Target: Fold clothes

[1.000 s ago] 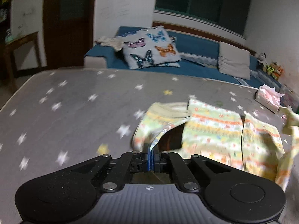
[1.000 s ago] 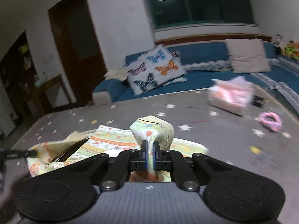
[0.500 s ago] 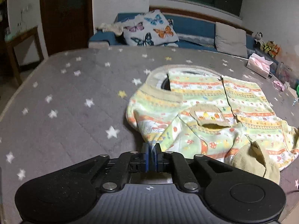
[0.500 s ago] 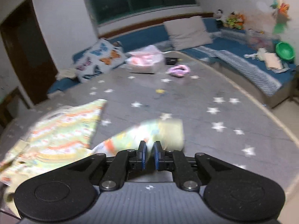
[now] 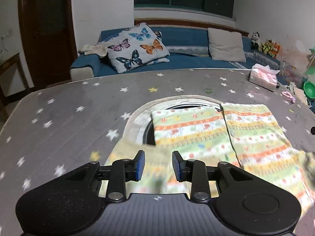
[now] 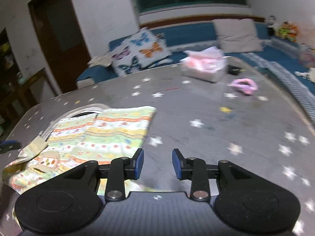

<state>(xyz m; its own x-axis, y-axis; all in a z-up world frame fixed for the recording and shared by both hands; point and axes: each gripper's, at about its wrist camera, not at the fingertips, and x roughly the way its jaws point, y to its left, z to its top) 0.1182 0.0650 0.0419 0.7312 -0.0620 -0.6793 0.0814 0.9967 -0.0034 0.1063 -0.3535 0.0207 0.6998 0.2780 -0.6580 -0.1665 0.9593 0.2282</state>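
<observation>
Nearest, the left gripper hangs over the near edge of the striped garment, its jaws opening, blue pads clear on both sides, with cloth lying below the gap but nothing pinched. The right gripper is likewise opening, its jaws parted over bare grey cover, and only the left pad sits just above the garment's near right corner; it holds nothing. The garment, pale green with orange and yellow bands, lies spread flat on the star-printed tabletop, both side panels folded inward so that they meet along a centre seam, and a cream cuff is turned up at the lower left in the right wrist view. Its round neckline faces away from the grippers. Farther off on the tabletop rest a pink tissue pack and a small pink ring-shaped item. Beyond the tabletop stands a blue sofa with a butterfly cushion and a plain grey cushion.
</observation>
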